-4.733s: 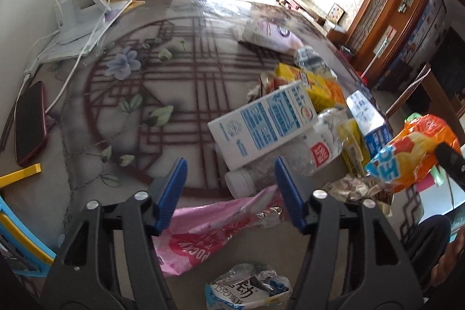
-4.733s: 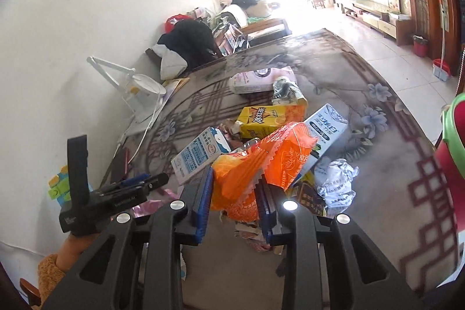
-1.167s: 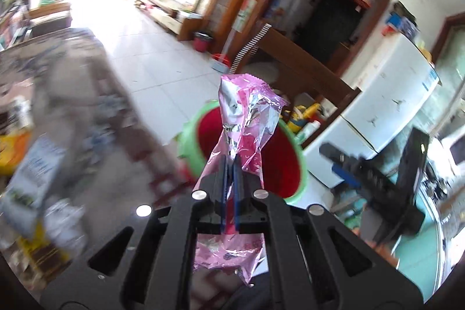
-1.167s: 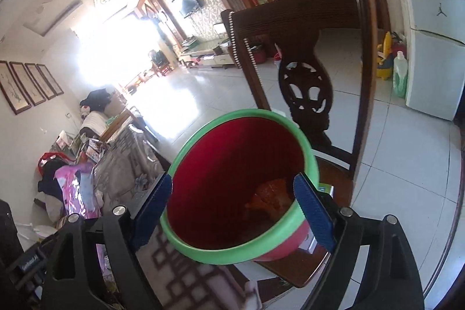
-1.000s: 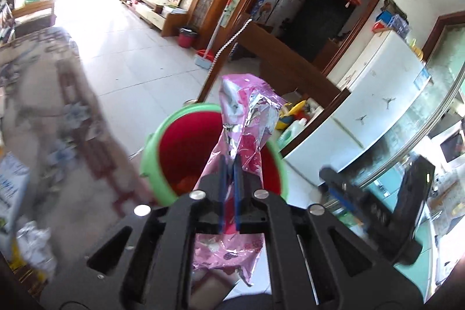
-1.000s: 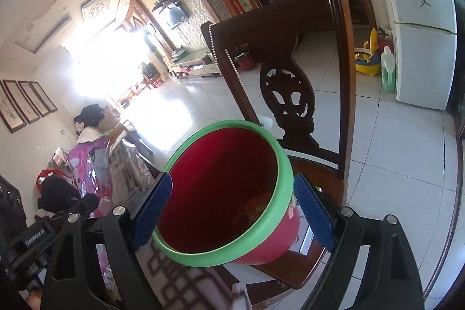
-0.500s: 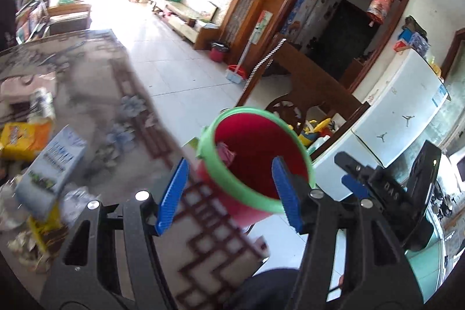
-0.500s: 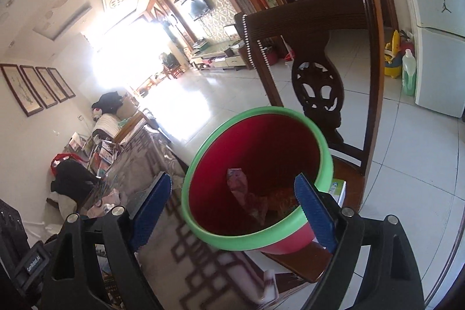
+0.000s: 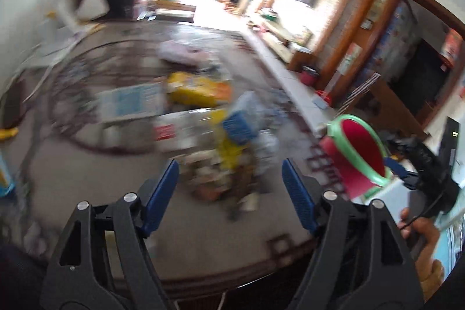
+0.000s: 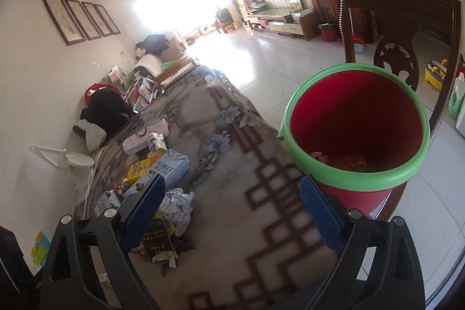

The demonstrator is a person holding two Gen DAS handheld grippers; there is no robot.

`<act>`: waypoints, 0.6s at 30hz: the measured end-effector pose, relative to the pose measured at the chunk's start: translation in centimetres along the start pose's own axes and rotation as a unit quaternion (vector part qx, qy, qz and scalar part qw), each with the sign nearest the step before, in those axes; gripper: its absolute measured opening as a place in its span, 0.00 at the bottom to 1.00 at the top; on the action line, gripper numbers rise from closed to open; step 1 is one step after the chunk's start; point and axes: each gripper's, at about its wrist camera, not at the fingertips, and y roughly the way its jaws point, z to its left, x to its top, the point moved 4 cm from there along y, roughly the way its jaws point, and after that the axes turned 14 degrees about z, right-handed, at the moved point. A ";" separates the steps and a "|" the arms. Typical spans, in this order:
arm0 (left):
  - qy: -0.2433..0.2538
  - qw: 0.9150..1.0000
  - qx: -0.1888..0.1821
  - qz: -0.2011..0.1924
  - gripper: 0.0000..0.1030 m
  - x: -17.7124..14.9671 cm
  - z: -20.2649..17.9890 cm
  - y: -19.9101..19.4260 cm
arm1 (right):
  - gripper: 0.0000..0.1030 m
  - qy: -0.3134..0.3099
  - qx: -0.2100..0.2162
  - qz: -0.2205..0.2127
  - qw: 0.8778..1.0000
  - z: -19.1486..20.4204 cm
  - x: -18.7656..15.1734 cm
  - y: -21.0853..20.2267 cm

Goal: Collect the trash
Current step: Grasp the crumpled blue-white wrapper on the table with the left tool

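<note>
Both of my tongs carry nothing: the left gripper (image 9: pixel 229 182) and the right gripper (image 10: pixel 232 201) have jaws apart and opening. Much trash (image 10: pixel 158 164) lies heaped on the table (image 10: pixel 232 222), beside the bucket (image 10: pixel 357 173). I think I should choose one loose piece at the heap's edge, then close firmly.

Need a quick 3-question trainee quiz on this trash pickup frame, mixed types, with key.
1. True or false: the left gripper holds a wrapper.
2. The bin has a rim of which colour? A) blue B) green C) yellow
3. Fill in: the crumpled white wrapper lies on the ____, left of the bin in the right wrist view.

Key: 1 false, its jaws are opening with nothing between them. 2 B. 3 table.
</note>
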 end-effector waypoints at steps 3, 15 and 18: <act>-0.081 0.996 0.032 0.023 0.69 -2.4 5.7 0.9 | 0.88 -0.015 0.005 0.010 1.000 1.5 -0.8 0.6; -0.170 0.980 0.040 0.091 0.66 -5.7 10.1 6.1 | 0.89 -0.055 0.003 0.025 0.998 4.8 -2.1 1.0; -0.156 0.983 0.038 0.090 0.49 -5.3 10.2 6.4 | 0.89 -0.058 0.004 0.030 0.998 5.0 -2.4 1.2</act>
